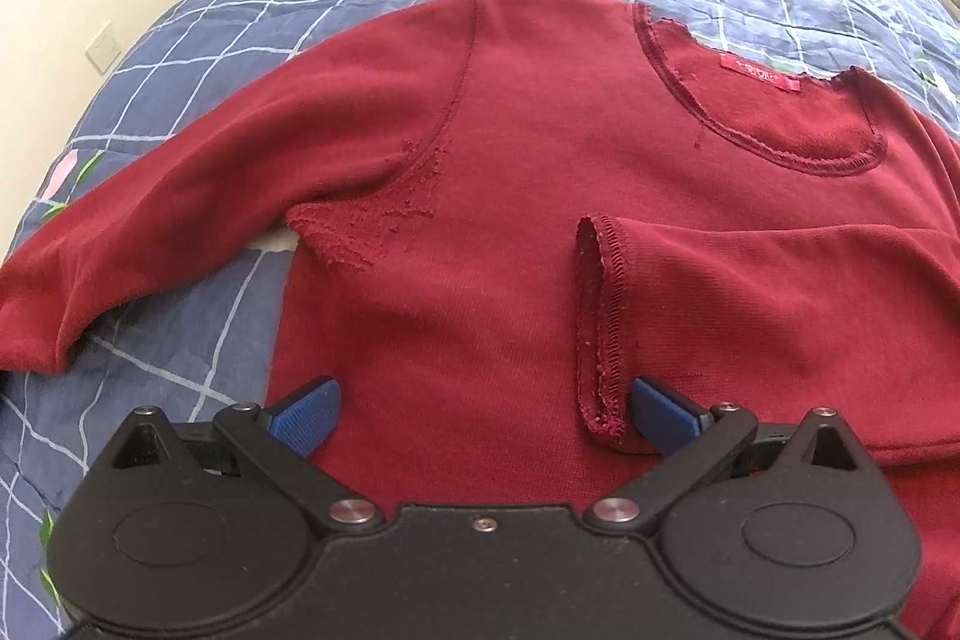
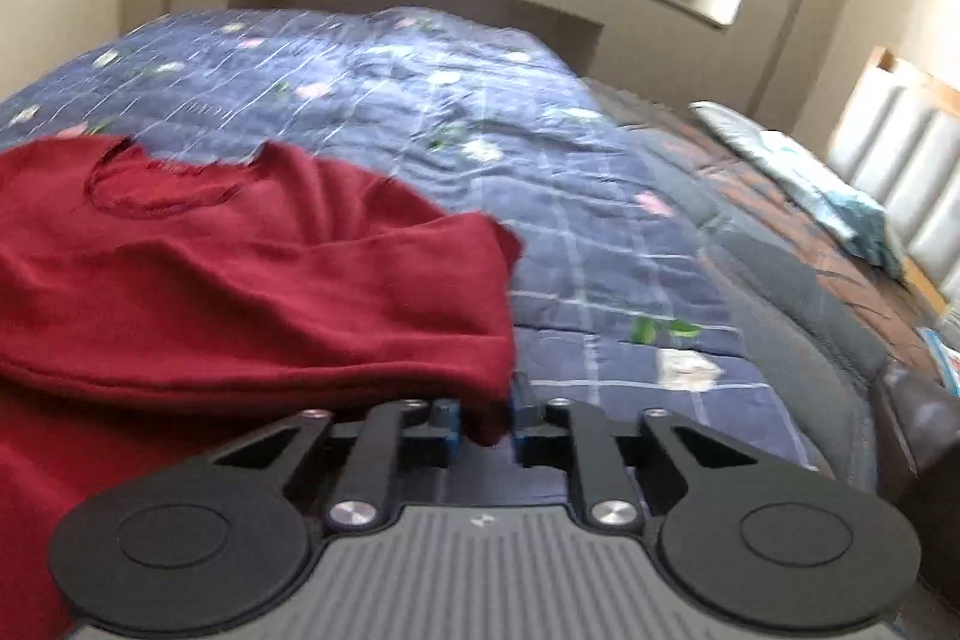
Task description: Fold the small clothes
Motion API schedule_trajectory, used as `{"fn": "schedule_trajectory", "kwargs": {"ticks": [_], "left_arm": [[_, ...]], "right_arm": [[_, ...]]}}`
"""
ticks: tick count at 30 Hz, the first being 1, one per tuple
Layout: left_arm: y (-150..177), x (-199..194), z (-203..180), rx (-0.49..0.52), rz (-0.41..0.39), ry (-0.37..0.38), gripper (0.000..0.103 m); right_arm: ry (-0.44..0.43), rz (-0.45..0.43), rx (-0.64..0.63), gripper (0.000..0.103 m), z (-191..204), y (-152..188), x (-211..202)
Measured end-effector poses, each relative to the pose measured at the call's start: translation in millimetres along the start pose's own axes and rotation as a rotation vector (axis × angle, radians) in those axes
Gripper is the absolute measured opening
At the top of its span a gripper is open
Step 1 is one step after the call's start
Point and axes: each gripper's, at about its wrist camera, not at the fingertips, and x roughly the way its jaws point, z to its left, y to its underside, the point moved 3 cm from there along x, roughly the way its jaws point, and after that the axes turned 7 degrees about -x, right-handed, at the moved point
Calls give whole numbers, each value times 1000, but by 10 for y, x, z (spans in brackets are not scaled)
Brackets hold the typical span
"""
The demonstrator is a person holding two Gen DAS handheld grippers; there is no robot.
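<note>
1. Left wrist view: left gripper (image 1: 483, 415) hovers spread over the red shirt (image 1: 510, 232), which lies flat on the quilt (image 1: 180, 58).
2. Right gripper (image 2: 485, 415) pinches the shirt's folded side edge; bare quilt stretches toward the headboard (image 2: 900, 172).

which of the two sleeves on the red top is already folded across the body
The sleeve whose cuff lies beside the left gripper: it crosses the red top. The other sleeve lies spread out on the quilt.
</note>
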Motion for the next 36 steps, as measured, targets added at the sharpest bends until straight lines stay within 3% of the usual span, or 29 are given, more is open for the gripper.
{"fn": "schedule_trajectory", "kwargs": {"ticks": [4,12,13,16,18,21,23,30,36], "left_arm": [[-3,-11,-30,11,0,-5,103],[13,2,-47,21,-11,-6,103],[16,5,-33,17,-11,2,103],[27,8,0,8,-14,21,103],[32,-6,9,8,-17,28,103],[43,-46,49,-12,-25,42,103],[65,-69,86,-29,-29,50,102],[120,-228,334,-86,-72,70,102],[138,-369,866,-201,-125,-2,102]], "right_arm": [[40,54,127,10,-135,88,-64],[27,140,135,12,-102,243,68],[19,140,140,15,-116,248,35],[4,158,155,36,-174,301,-121],[18,155,149,56,-217,305,-259],[48,119,119,80,-286,201,-410],[50,85,87,89,-291,76,-382],[-6,-22,21,100,-130,-541,292],[138,124,-20,100,-207,-601,954]]}}
